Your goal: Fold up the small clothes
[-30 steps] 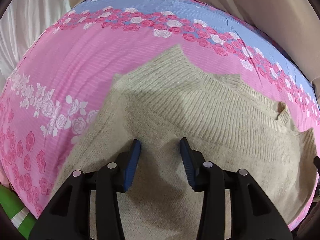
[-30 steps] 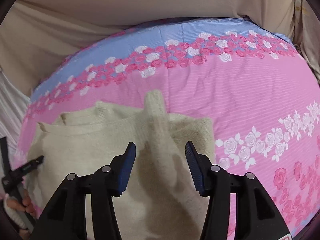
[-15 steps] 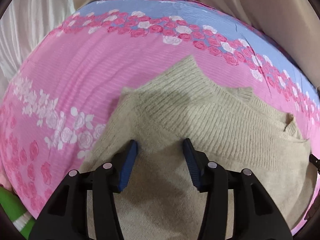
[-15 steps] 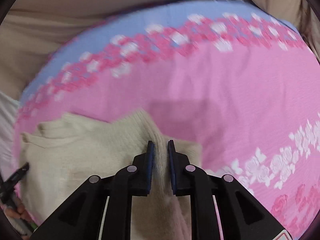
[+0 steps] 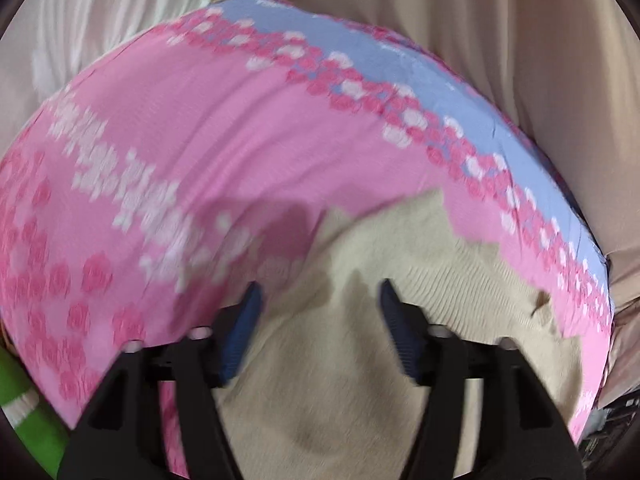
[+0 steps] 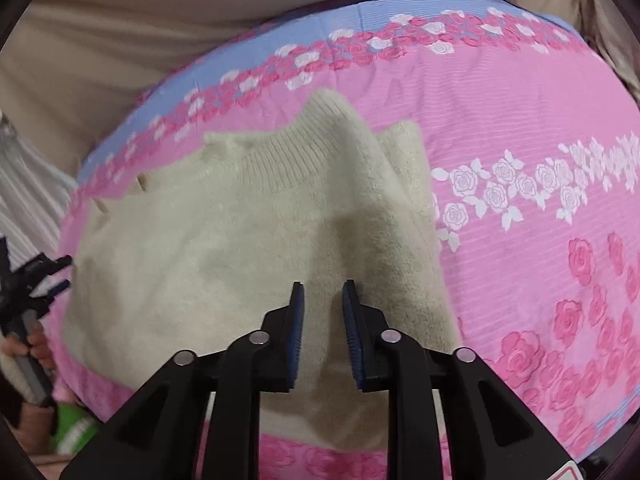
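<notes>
Over a rose-print bedspread [image 6: 500, 92], the right claw [image 6: 322, 312] hovers above a cream knit sweater [image 6: 224, 240], its blue-padded fingers a narrow gap apart and gripping nothing. The left claw [image 5: 318, 320] hangs with fingers wide apart above the same sweater [image 5: 400, 264], that view blurred. The sweater lies flat, one sleeve folded across its body, ribbed collar toward the bedspread's blue border. Beige curtains [image 6: 120, 40] hang behind the bed. A green-and-white object [image 5: 16, 396] shows at the edge.
</notes>
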Motion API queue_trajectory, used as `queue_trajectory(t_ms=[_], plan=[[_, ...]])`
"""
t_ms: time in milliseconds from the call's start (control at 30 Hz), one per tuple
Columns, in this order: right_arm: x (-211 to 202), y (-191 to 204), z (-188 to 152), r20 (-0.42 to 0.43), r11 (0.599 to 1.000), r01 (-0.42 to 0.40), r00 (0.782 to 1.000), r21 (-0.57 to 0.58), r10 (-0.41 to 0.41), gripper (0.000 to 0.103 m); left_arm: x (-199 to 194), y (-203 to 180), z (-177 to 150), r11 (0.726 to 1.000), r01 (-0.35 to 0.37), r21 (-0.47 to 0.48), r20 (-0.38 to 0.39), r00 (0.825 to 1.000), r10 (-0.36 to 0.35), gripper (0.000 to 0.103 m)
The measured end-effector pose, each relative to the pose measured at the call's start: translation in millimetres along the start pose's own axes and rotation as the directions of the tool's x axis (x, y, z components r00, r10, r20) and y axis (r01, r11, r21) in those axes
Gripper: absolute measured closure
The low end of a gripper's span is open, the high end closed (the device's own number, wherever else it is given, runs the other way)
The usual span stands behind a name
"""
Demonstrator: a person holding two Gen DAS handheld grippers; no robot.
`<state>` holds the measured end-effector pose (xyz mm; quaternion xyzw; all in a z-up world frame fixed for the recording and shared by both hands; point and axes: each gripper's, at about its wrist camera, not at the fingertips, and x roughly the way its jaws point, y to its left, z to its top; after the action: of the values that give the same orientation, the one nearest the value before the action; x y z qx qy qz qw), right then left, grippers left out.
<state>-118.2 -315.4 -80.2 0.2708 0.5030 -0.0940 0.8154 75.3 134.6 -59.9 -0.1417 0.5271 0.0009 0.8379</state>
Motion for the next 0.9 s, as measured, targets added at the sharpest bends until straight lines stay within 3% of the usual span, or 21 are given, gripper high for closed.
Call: queue_trajectory(t_ms=[133,233,267,300,367,467,533,600,633,733,767,900], plan=[[-15.4,4.2,16.6,0.081,1.0,0.027,0.996,-0.012,-0.026,0.078,44.1,-13.6,12.5,0.988,-0.127,0.086,-0.05,0.99,0.131,0.043],[1.3,-7.7,25.7,0.046,0.992,0.122,0.992,-0.042,-0.12,0.075,50.8,-6.6,14.8,0.991,-0.125,0.055,-0.058,0.99,0.128,0.042],[10.1,-17.2,27.9,0.01,0.984,0.175,0.985,-0.025,-0.174,0.082,50.0,-6.2,13.9,0.99,-0.126,0.059,-0.056,0.99,0.13,0.042],[8.7,-23.8,29.1,-0.004,0.985,0.173,0.985,0.012,-0.173,0.086,49.3,-6.9,13.6,0.989,-0.13,0.065,-0.055,0.99,0.133,0.042],[-13.0,-22.2,27.7,0.059,0.991,0.122,0.99,0.053,-0.125,0.082,46.3,-9.2,12.6,0.986,-0.145,0.088,-0.046,0.988,0.149,0.042],[-27.7,-7.7,22.3,0.092,0.994,0.111,0.989,0.009,-0.112,0.079,43.0,-12.6,9.7,0.982,-0.154,0.11,-0.033,0.987,0.158,0.042],[-14.8,-3.4,17.7,0.054,0.994,0.108,0.993,-0.033,-0.106,0.079,43.6,-12.0,8.2,0.982,-0.155,0.104,-0.032,0.987,0.159,0.042],[19.1,-10.3,12.4,-0.023,0.983,0.169,0.985,-0.075,-0.171,0.081,43.1,-12.9,7.5,0.983,-0.156,0.097,-0.031,0.987,0.159,0.042],[24.2,-13.6,11.4,-0.019,0.983,0.168,0.985,-0.072,-0.17,0.084,43.0,-13.0,7.5,0.983,-0.157,0.095,-0.031,0.987,0.161,0.042],[4.8,-13.4,22.1,0.021,0.989,0.149,0.989,0.003,-0.149,0.088,42.1,-14.2,7.5,0.981,-0.166,0.101,-0.029,0.985,0.169,0.042],[-6.8,-8.2,27.4,0.054,0.994,0.109,0.993,0.012,-0.109,0.087,41.4,-14.7,7.5,0.98,-0.167,0.107,-0.027,0.985,0.171,0.042],[-7.4,14.3,51.0,0.073,0.993,0.087,0.994,-0.075,-0.082,0.087,41.0,-16.0,5.6,0.978,-0.175,0.112,-0.024,0.984,0.179,0.042]])
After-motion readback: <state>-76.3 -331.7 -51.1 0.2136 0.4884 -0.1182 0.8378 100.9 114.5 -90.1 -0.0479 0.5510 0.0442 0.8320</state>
